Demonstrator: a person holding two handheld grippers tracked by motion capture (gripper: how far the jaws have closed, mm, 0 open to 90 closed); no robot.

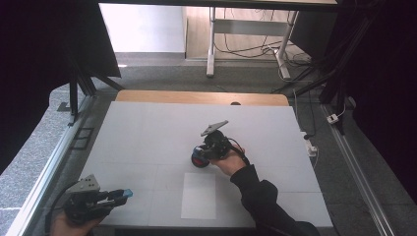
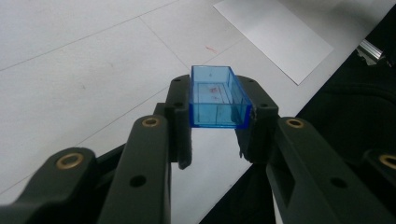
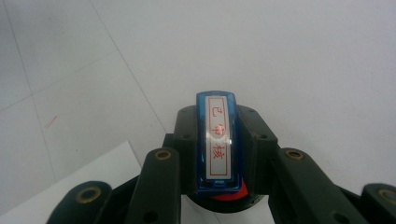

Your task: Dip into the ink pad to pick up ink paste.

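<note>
My left gripper hovers at the near left corner of the white table, shut on a clear blue rectangular cap. In the left gripper view the cap sits open side up between the jaws of that gripper. My right gripper is over the table's middle, pointing left and down, shut on a blue stamp with a red part. The right gripper view has the stamp clamped upright in the gripper, a white label with red characters facing the camera and a red base below.
A white sheet of paper lies near the front edge, just below the right hand; it also appears as the sheet and the sheet. The white tabletop ends in metal rails at both sides. Desk legs and cables stand beyond.
</note>
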